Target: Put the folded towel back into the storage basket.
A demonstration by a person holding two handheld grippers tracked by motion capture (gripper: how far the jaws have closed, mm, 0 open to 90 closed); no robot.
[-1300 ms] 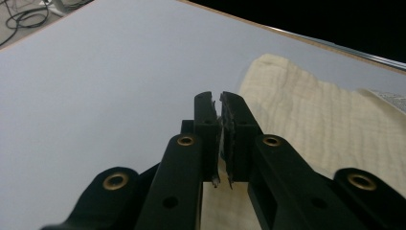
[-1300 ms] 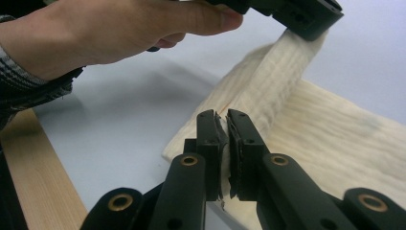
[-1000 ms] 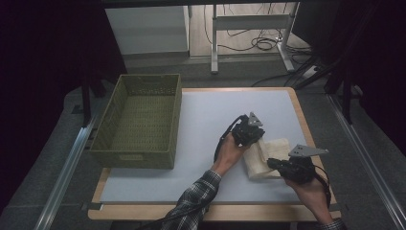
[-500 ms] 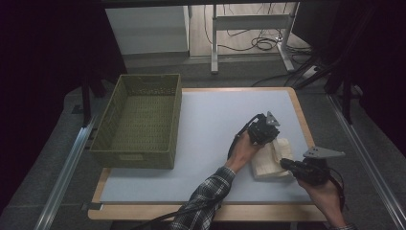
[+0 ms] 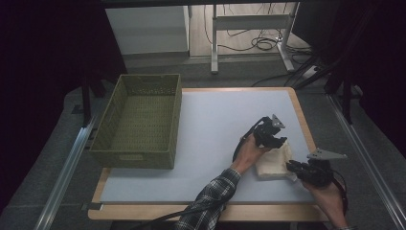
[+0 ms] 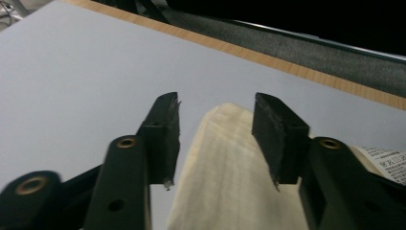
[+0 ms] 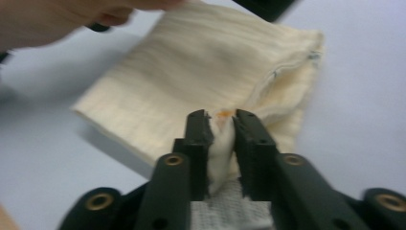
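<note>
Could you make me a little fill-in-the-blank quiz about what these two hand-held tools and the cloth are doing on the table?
1. The right tool is shut on a fold of the cream ____.
2. The left tool has its jaws ____, with the cloth lying between them.
3. The woven basket stands at the table's ____ side in the high view.
4. Inside, the basket looks ____.

Missing words: cloth; open; left; empty
</note>
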